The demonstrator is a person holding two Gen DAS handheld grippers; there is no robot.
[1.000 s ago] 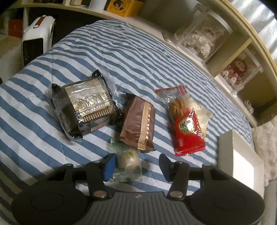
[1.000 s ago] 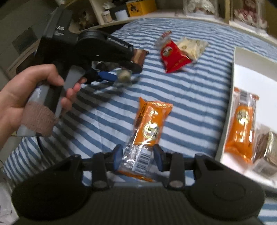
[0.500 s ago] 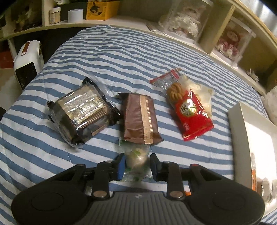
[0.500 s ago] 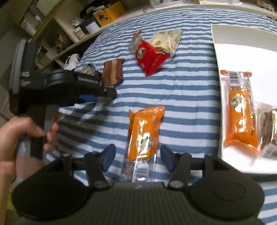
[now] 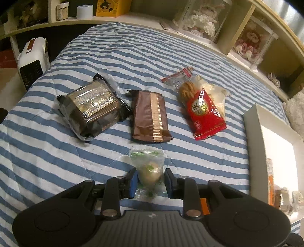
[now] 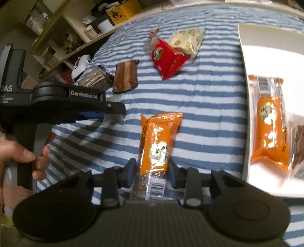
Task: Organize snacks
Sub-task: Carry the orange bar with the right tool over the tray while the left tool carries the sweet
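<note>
My left gripper [image 5: 151, 180] is shut on a small clear snack with green print [image 5: 150, 169], held just above the striped bed. In the right wrist view the left gripper [image 6: 114, 113] hovers at the left. My right gripper [image 6: 152, 170] is shut on the near end of an orange packet [image 6: 157, 142] lying on the bed. Farther back lie a brown packet [image 5: 150, 117], a dark cake pack [image 5: 91, 108] and a red packet [image 5: 203, 110] over a pale one [image 6: 188, 39]. A white tray [image 6: 245, 76] at the right holds another orange packet [image 6: 269, 129].
A person's hand [image 6: 38, 157] grips the left tool's handle. A white heater [image 5: 32, 60] stands beyond the bed's left edge. Shelves with jars, a yellow box [image 5: 112, 7] and clear display cases [image 5: 250, 41] run along the far side. Brown snacks sit in the tray's near corner.
The left gripper shut on the small green-print snack and drew it back from the brown packet. The right gripper opened around the orange packet, then narrowed onto it again.
</note>
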